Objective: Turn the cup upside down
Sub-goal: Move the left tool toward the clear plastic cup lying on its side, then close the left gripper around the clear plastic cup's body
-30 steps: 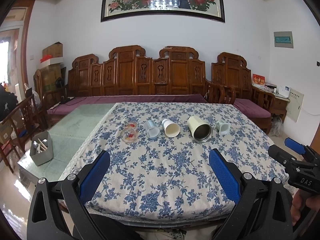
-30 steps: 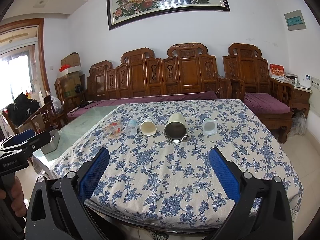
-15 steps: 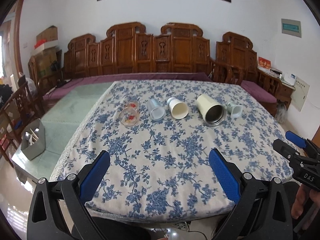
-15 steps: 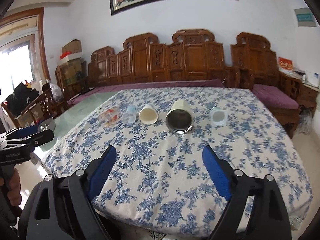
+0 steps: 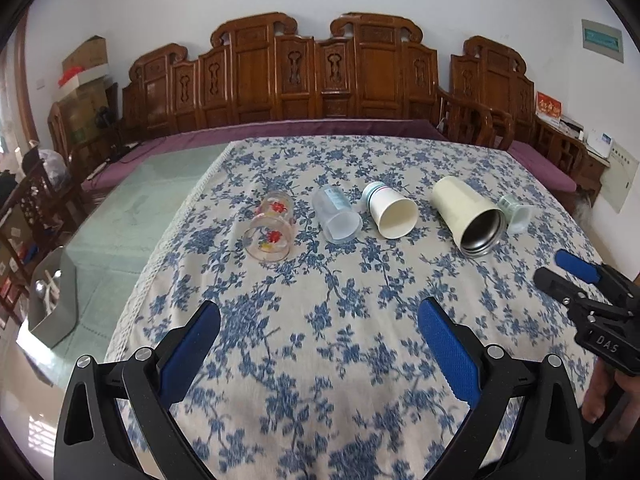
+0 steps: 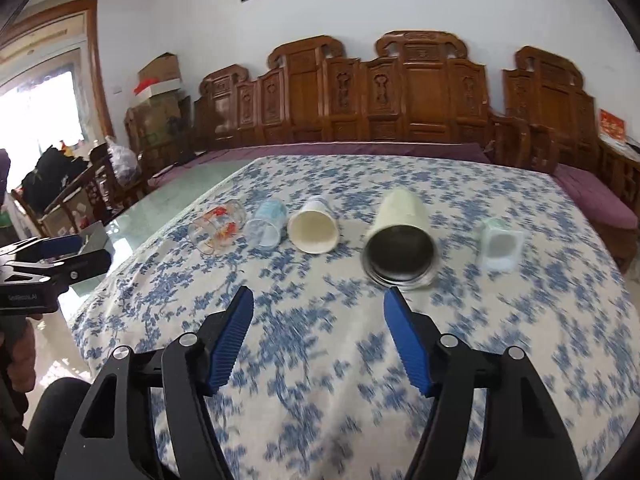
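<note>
Several cups lie on their sides in a row on the blue-flowered tablecloth: a clear glass with red print point(image 5: 269, 227) point(image 6: 218, 226), a clear plastic cup point(image 5: 336, 220) point(image 6: 266, 226), a white paper cup point(image 5: 391, 210) point(image 6: 314, 227), a cream steel-lined tumbler point(image 5: 468, 216) point(image 6: 400, 246) and a small white-green cup point(image 5: 516, 213) point(image 6: 498, 246). My left gripper point(image 5: 318, 330) is open and empty, near the table's front. My right gripper point(image 6: 319, 330) is open and empty, just short of the tumbler and paper cup.
The tablecloth point(image 5: 320, 320) covers the right part of a green glass table point(image 5: 132, 200). A grey metal holder point(image 5: 56, 300) stands at its left corner. Carved wooden benches point(image 5: 320, 80) line the wall behind. The right gripper shows at the left view's right edge point(image 5: 576, 280).
Both grippers have moved forward and lower toward the row of cups. The right gripper's jaws have narrowed somewhat. The cups have not moved.
</note>
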### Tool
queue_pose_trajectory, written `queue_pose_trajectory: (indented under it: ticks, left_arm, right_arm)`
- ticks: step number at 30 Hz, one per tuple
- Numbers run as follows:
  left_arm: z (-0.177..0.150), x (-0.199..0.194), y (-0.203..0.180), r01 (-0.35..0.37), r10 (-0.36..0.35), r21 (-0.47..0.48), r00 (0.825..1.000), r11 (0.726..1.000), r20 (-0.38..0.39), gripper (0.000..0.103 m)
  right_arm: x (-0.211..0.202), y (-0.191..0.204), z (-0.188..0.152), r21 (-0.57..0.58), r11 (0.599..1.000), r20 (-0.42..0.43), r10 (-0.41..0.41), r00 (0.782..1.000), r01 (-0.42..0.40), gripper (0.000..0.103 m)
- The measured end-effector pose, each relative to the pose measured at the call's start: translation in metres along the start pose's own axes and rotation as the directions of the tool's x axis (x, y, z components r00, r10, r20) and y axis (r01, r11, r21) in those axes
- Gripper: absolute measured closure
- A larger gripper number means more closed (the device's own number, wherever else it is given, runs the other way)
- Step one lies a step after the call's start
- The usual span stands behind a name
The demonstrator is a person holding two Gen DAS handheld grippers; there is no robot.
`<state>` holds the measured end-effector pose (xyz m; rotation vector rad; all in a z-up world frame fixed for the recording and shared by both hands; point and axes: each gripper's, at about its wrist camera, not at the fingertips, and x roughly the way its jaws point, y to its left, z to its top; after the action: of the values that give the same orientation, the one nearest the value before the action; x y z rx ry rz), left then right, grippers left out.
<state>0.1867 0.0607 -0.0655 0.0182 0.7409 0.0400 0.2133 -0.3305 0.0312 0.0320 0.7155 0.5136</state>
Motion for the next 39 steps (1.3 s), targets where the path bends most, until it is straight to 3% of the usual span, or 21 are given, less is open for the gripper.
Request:
queue_pose_trajectory:
  ticks: [6,10,16,21,27,33,39]
  left_arm:
    - [0.022,0.039,0.009,0.008,-0.009,-0.016,0.999,1.0,-0.04,0.011]
    - [0.039,0.069,0.006,-0.006,0.006,0.011,0.998,1.0,-0.064,0.014]
    - [0.063,0.113,-0.008,0.007,-0.003,0.044,0.995,0.999,-0.098,0.019]
    - [0.085,0.156,-0.022,0.025,-0.019,0.045,0.99,0.999,-0.138,0.024]
    - [0.104,0.202,-0.041,-0.027,0.044,0.106,0.985,0.994,-0.165,0.024]
    - [0.115,0.243,-0.037,-0.041,0.057,0.068,0.966,0.997,-0.251,0.032]
    - [0.112,0.259,-0.038,-0.033,0.041,0.031,0.947,0.999,-0.32,0.035]
  right_arm:
    - [0.049,0.003,0.016,-0.035,0.999,-0.016,0.04,0.999,-0.04,0.033]
    - [0.078,0.005,0.017,-0.06,0.996,-0.04,0.059,0.997,-0.062,0.04]
    - [0.1,-0.008,0.003,-0.006,0.993,-0.086,0.119,0.989,-0.12,0.04]
    - [0.094,-0.021,0.001,0.01,0.991,-0.078,0.133,0.988,-0.132,0.04]
    - [0.083,-0.033,0.005,0.007,0.993,-0.06,0.115,0.992,-0.115,0.04]
    - [0.081,-0.037,0.004,0.007,0.993,-0.059,0.114,0.992,-0.114,0.04]
    - [0.08,-0.035,0.003,0.013,0.992,-0.07,0.128,0.989,-0.127,0.04]
